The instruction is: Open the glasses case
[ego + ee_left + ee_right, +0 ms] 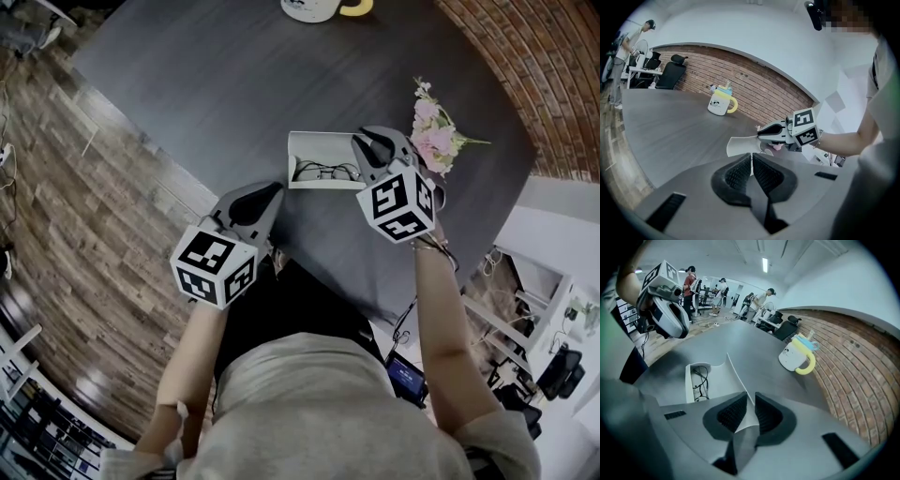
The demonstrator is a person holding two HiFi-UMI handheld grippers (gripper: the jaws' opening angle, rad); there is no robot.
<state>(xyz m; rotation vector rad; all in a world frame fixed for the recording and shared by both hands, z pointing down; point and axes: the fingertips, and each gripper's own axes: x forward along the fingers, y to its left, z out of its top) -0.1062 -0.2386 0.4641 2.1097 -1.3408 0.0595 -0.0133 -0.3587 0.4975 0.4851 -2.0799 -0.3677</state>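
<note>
A white glasses case (319, 147) lies open on the dark table (216, 84), with dark-framed glasses (326, 172) in its tray. My right gripper (367, 142) is at the case's right end. In the right gripper view the raised lid (727, 376) runs between the pads, and my right gripper (751, 400) is shut on its edge beside the glasses (699, 380). My left gripper (274, 189) hovers near the table's front edge, left of the case, shut with nothing in it. The left gripper view shows its closed jaws, my left gripper (752, 157) pointing at the lid (740, 145) and the right gripper (761, 135).
A white mug with a yellow handle (314, 7) (797, 357) stands at the far side of the table. Pink flowers (433, 131) lie right of the case. A brick wall (853, 362) runs behind. Several people (719, 291) and office chairs stand far off.
</note>
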